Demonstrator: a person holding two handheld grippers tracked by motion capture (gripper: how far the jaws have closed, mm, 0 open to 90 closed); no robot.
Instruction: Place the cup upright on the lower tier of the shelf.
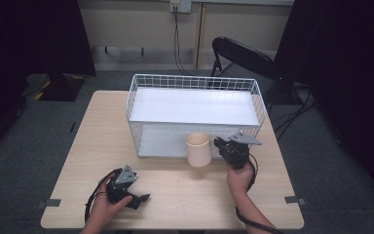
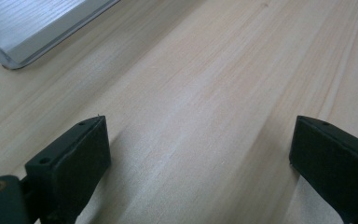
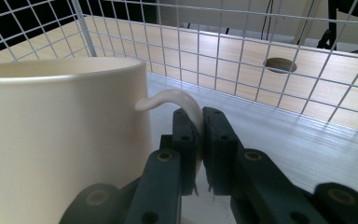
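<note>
A cream mug (image 1: 198, 149) stands upright at the open front of the white wire shelf rack (image 1: 195, 80). My right gripper (image 1: 220, 145) is at the mug's right side. In the right gripper view the mug (image 3: 60, 135) looms large, and my right gripper (image 3: 201, 154) is shut on its curved handle (image 3: 177, 99), both pads pressing it. My left gripper (image 1: 141, 199) rests low over the table near the front left, held by a hand. Its black fingers (image 2: 72, 161) stand wide apart over bare wood, and the left gripper (image 2: 200, 158) holds nothing.
The wire rack has an upper white shelf (image 1: 193, 106) and a lower floor (image 1: 161, 141), and its corner (image 2: 9, 58) appears in the left gripper view. A round cable hole (image 3: 279, 64) sits in the table behind the rack. A black folding chair (image 1: 241, 53) stands beyond the table.
</note>
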